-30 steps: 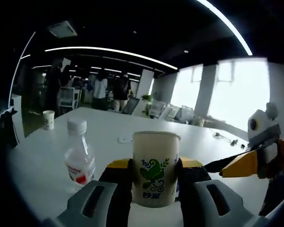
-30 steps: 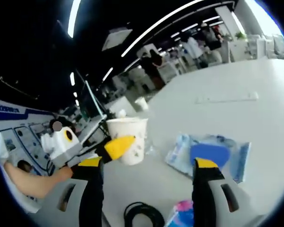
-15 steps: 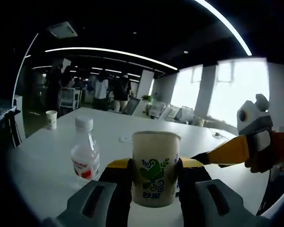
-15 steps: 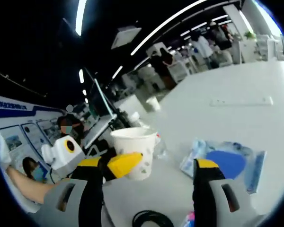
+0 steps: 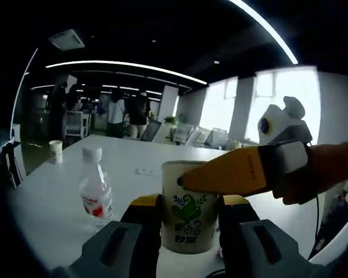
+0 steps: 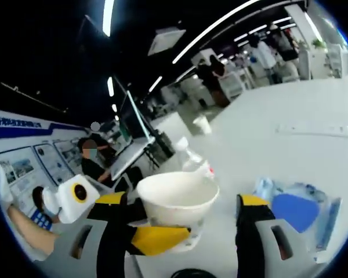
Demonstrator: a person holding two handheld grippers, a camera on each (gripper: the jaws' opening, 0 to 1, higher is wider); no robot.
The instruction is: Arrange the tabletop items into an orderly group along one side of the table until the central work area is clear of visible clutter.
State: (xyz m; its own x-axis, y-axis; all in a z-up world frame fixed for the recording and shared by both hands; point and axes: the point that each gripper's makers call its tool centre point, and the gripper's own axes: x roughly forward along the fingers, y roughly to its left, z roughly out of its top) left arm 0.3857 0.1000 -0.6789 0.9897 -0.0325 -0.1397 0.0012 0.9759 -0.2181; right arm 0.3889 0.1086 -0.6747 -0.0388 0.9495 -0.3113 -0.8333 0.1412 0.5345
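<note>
Above the white desk (image 5: pixel 58 191), the left gripper (image 5: pixel 188 211) held the paper cup (image 5: pixel 188 205) clamped between its jaws. The right gripper (image 6: pixel 182 223), jaws apart, had moved in around the cup, probably to take it. The water bottle (image 5: pixel 95 191) stood nearby.

Dim office under ceiling light strips (image 5: pixel 122 63), bright windows (image 5: pixel 278 110) blown out, fisheye bending toward the edges

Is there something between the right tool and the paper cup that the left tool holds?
Nothing visible. The right tool is open at the paper cup, one jaw against its rim, while the left tool grips it.
</note>
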